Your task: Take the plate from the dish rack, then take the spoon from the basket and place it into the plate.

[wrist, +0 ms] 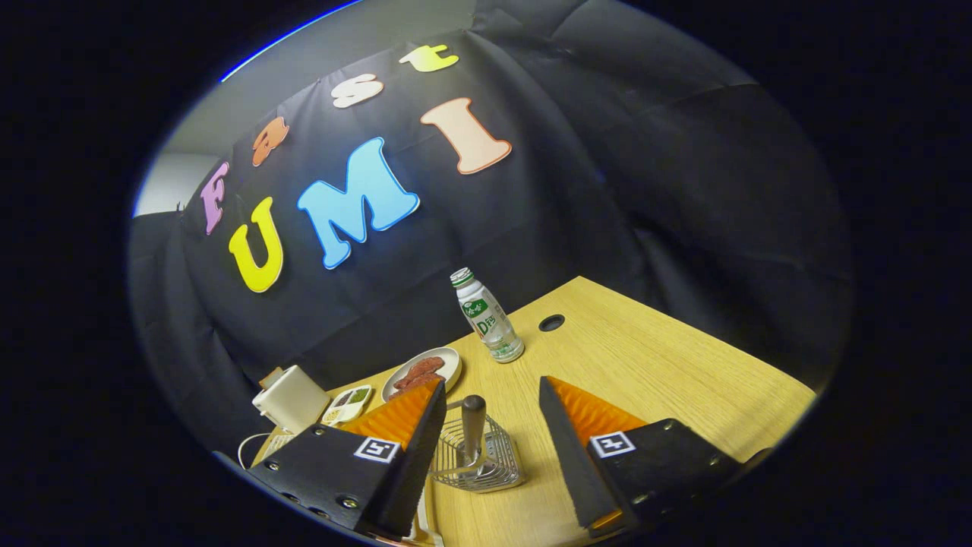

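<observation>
Wooden worktop [645, 365], lower frame. Gripper [490, 395] fingers apart, empty. Wire basket [478, 456] between them, low centre; spoon [474, 427] upright inside, handle up. Plate [452, 365] beyond, food on it. Spoon judged light, stiff, possibly slippery: pinch handle mid-length.

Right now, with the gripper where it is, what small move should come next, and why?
Probably lower the open gripper straight toward the spoon. Its handle stands upright in the wire basket, between the fingers, and neither touches it yet. A plate with food lies beyond on the table, near the bottle.
</observation>
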The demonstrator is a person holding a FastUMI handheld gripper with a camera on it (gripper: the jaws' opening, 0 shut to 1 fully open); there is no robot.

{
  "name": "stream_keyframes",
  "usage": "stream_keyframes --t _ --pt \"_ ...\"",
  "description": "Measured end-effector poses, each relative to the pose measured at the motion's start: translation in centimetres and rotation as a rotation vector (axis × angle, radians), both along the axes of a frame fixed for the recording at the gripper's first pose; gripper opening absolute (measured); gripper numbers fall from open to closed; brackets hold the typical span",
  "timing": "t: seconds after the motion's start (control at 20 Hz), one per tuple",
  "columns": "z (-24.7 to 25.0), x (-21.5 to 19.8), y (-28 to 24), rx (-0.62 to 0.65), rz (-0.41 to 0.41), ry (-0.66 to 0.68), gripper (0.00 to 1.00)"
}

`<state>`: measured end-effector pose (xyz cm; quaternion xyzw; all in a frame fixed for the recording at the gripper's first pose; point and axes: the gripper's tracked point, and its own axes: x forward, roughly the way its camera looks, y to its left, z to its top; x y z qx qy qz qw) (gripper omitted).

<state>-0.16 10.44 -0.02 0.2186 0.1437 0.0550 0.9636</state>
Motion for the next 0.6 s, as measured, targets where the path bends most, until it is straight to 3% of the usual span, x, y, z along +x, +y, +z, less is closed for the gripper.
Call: stream_keyframes --t 0.2,0.25,0.3,0.35,0.4,0.45,0.5,0.6 --pt "-0.9 0.9 0.8 -0.032 -0.004 -0.011 0.49" --pt "-1.0 1.7 1.0 -0.021 -0.013 -0.022 0.49" --pt "-0.7 1.4 1.5 -0.016 -0.014 -0.029 0.25" --pt "-0.8 1.5 1.8 -0.023 -0.009 -0.018 0.20" --pt "-1.7 2.7 2.2 -0.031 -0.009 -0.022 0.23" --pt "0.0 1.4 1.7 -0.010 -0.013 -0.015 0.23" --pt "-0.5 2.2 2.3 -0.013 0.000 -0.003 0.10" --pt "0.0 2.6 2.8 -0.032 0.024 -0.007 0.10"
